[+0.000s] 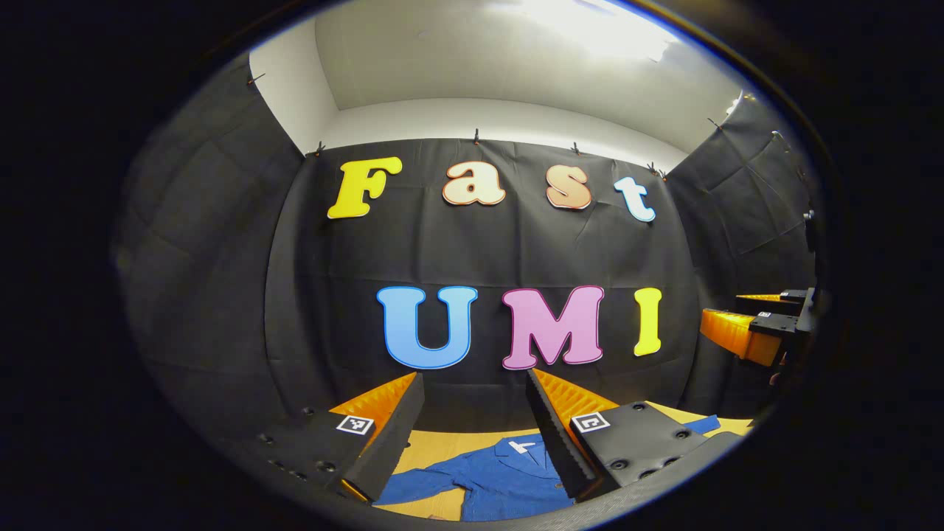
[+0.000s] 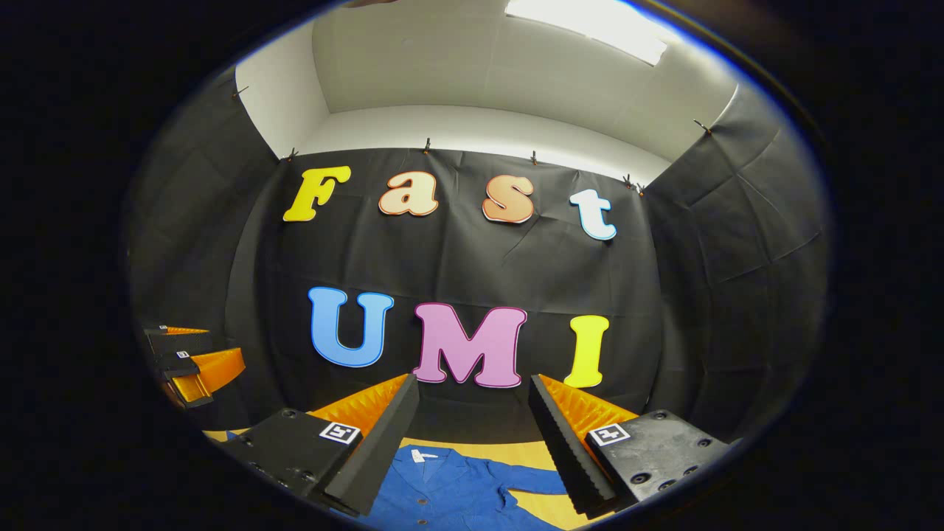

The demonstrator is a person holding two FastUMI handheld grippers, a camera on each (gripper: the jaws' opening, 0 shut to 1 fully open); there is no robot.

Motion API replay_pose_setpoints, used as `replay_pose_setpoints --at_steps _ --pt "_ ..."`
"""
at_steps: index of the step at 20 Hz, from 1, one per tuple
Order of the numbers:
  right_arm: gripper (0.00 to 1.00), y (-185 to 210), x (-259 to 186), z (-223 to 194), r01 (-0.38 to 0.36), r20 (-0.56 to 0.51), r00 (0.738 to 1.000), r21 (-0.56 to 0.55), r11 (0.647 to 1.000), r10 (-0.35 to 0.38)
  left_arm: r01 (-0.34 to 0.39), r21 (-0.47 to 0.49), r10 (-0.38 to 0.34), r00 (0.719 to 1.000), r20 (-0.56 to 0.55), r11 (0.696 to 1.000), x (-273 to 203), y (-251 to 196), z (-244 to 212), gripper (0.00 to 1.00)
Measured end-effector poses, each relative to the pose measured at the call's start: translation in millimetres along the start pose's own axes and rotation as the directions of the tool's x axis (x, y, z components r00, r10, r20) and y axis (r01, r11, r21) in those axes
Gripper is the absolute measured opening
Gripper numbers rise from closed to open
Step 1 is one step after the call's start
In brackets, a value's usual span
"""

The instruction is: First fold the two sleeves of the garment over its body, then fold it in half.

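Observation:
A blue collared garment point(image 1: 495, 479) lies flat on the wooden table point(image 1: 442, 444), its collar toward the back wall and one sleeve spread out to the side. My left gripper point(image 1: 472, 383) hangs above it, open, with nothing between its fingers. In the right gripper view the same blue garment point(image 2: 457, 490) shows below, a sleeve point(image 2: 531, 479) stretched out to the right. My right gripper point(image 2: 473, 385) is raised over it and open too, holding nothing. The right gripper point(image 1: 752, 324) appears at the far right edge of the left gripper view, and the left gripper point(image 2: 188, 361) at the left edge of the right gripper view.
The booth's black cloth wall point(image 1: 479, 251) rises just behind the table. White wall and a ceiling light point(image 2: 590, 29) are above it. A bit of blue cloth point(image 1: 700, 424) lies on the table at the right.

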State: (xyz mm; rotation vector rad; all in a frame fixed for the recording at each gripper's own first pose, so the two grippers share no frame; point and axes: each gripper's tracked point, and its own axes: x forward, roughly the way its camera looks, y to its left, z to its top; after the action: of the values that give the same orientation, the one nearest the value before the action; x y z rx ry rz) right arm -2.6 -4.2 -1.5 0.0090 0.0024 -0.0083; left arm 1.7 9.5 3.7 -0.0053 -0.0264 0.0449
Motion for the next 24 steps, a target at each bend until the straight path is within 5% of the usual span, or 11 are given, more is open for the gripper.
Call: replay_pose_setpoints --at_steps 6,24 --pt "0.96 4.8 0.6 5.5 -0.018 0.007 1.0 -0.015 1.0 0.018 0.036 -0.016 -0.036 0.999 0.005 0.999 1.0 -6.8 3.2 0.8" --pt "0.96 18.3 -18.0 -34.0 -0.077 -0.131 0.988 0.034 0.996 0.08 -0.03 -0.027 0.028 0.996 -0.082 0.999 -25.0 12.9 -27.5 0.8"
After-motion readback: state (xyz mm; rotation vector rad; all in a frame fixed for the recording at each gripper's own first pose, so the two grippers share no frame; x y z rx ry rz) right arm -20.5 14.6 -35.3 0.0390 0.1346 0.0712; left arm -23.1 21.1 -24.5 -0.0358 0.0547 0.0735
